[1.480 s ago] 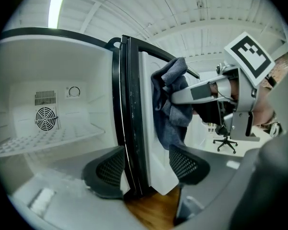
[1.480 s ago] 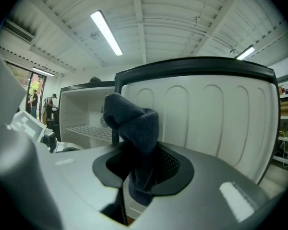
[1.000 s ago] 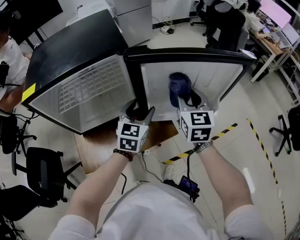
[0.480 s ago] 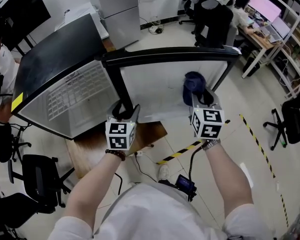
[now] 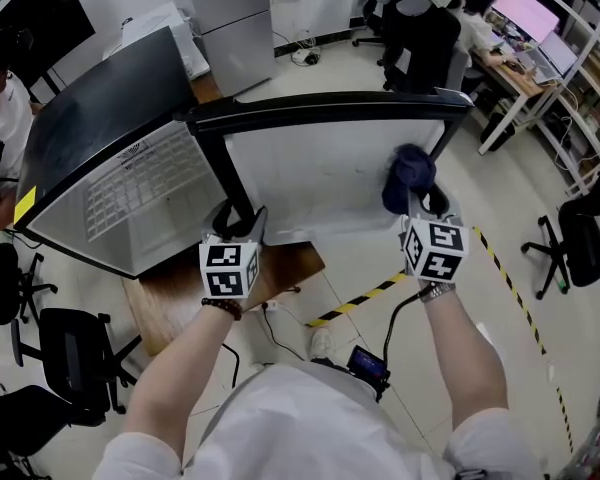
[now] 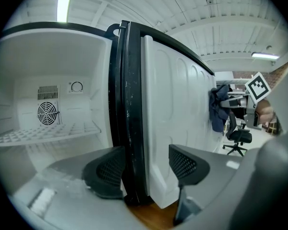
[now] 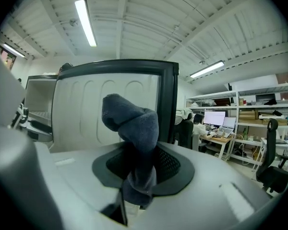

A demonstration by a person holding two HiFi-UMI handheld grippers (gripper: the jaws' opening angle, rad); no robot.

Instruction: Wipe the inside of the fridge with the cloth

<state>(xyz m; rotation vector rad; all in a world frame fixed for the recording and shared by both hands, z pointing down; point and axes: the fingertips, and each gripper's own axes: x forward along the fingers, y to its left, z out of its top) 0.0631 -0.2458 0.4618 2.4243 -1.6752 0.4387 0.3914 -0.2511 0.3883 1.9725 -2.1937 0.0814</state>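
Far left, at nine to ten o'clock of the head view: a black-topped fridge, open, with a wire shelf inside. In the left gripper view, a round fan grille on the back wall at nine o'clock.

Just left of centre: the left tongs, set astride the black door edge on the hinge side. One pad against the black rim at seven o'clock of that view. The other pad at five o'clock, in front of the white door liner, with a strip of white between pad and rim. Jaws well apart; squeezing or merely straddling, cannot tell.

Centre: the liner itself, turned toward the person, running from eleven to one o'clock in the head view.

Right of centre: the cloth, dark blue and bunched, at the liner's right end near the door's far rim. Appears to touch the liner. Lies at twelve o'clock from the right tongs, straight ahead of their marker cube, and well apart from the left tongs, at about two o'clock from them. Right tongs clenched on the cloth: pinched low between the pads at six o'clock of the right gripper view, free bunch rising toward twelve in front of the liner.

Far right: striped tape on the floor at five o'clock, an office chair at three, a desk with monitors at one.
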